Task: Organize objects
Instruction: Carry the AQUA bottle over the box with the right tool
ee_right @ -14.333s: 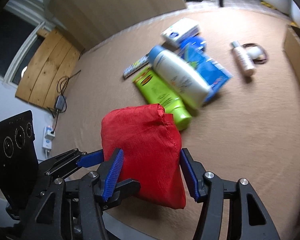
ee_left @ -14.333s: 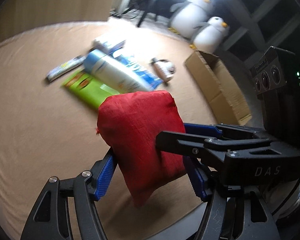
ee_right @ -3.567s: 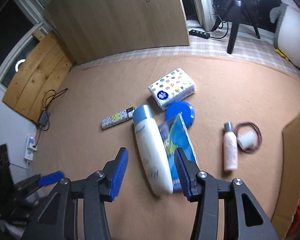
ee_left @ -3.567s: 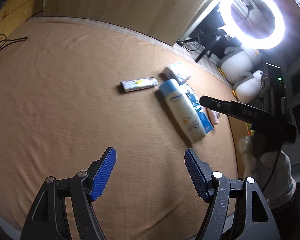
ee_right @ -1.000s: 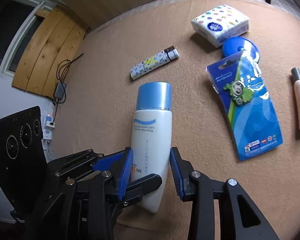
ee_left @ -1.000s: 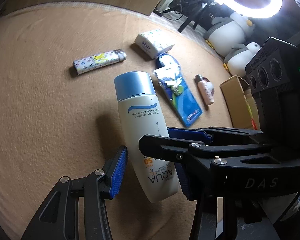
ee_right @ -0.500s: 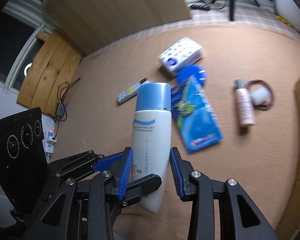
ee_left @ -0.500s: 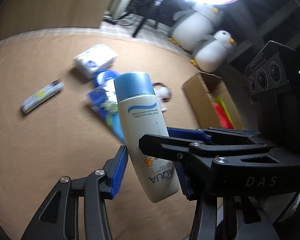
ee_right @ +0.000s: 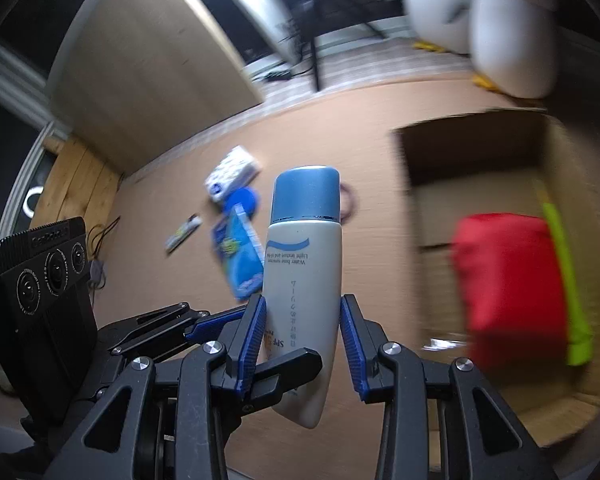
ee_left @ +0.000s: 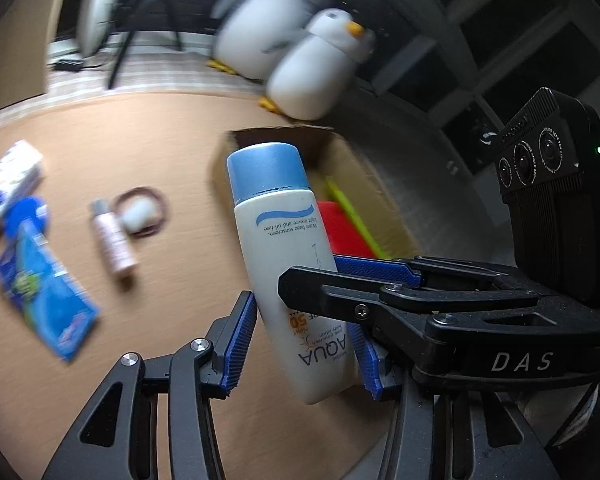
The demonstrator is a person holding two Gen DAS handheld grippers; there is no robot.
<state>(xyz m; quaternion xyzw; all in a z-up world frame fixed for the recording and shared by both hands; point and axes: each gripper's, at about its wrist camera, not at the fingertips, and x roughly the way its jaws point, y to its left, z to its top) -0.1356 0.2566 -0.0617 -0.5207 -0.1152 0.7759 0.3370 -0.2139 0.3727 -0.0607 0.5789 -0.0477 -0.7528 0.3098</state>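
Both the left gripper (ee_left: 302, 344) and the right gripper (ee_right: 302, 340) have their jaws pinching the sunscreen bottle (ee_left: 288, 264), lifted off the desk (ee_left: 112, 136). The right view alone shows the cardboard box (ee_right: 416, 216) interior fully (red pouch (ee_right: 508, 276), green pack (ee_right: 572, 280)).

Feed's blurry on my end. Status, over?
Left gripper and right gripper both clamp the sunscreen bottle. Cardboard box ahead, red pouch inside. Path clear.

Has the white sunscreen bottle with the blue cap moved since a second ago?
Yes. The white sunscreen bottle with the blue cap was over the tan mat beside the patterned lighter; now it is lifted next to the open cardboard box.
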